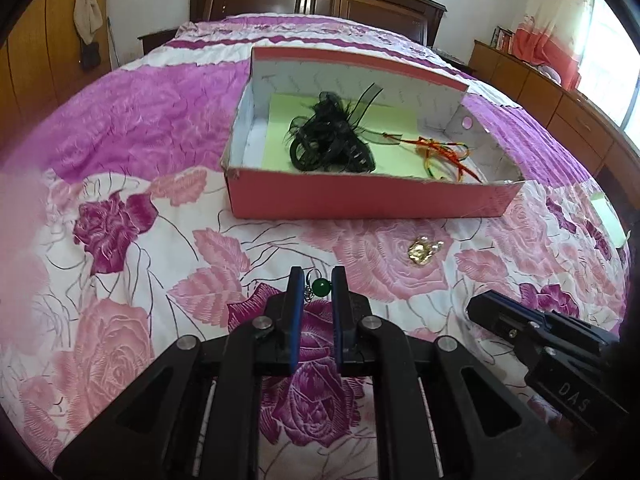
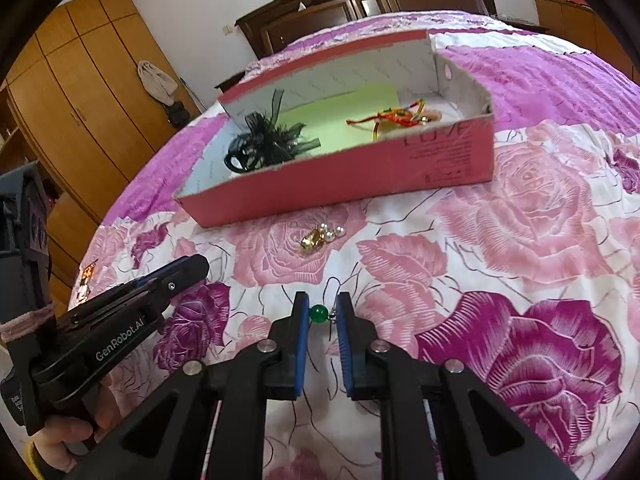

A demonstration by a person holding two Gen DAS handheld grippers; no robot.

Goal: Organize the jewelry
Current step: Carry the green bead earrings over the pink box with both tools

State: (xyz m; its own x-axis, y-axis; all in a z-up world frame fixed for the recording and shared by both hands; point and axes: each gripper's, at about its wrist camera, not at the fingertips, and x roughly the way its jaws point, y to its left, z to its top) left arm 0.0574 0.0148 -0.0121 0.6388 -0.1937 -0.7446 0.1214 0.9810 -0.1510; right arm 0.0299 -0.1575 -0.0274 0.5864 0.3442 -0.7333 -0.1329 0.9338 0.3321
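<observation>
A green bead earring (image 1: 321, 286) sits between the fingertips of my left gripper (image 1: 316, 286), whose jaws stand narrowly apart around it, just above the bedspread. A second green bead earring (image 2: 319, 313) sits the same way between the fingertips of my right gripper (image 2: 322, 312). A gold and pearl piece (image 1: 424, 249) lies on the bed in front of the pink box (image 1: 360, 200); it also shows in the right wrist view (image 2: 320, 236). The box (image 2: 360, 184) holds a black hair clip with feathers (image 1: 332, 136) and a red-orange cord bracelet (image 1: 444, 152).
The floral bedspread (image 1: 120, 240) covers the whole bed. The dark headboard (image 1: 312, 0) is at the far end. A wooden wardrobe (image 2: 80, 100) stands left, low cabinets (image 1: 560, 96) right. The other gripper's body (image 1: 552, 344) lies close on the right.
</observation>
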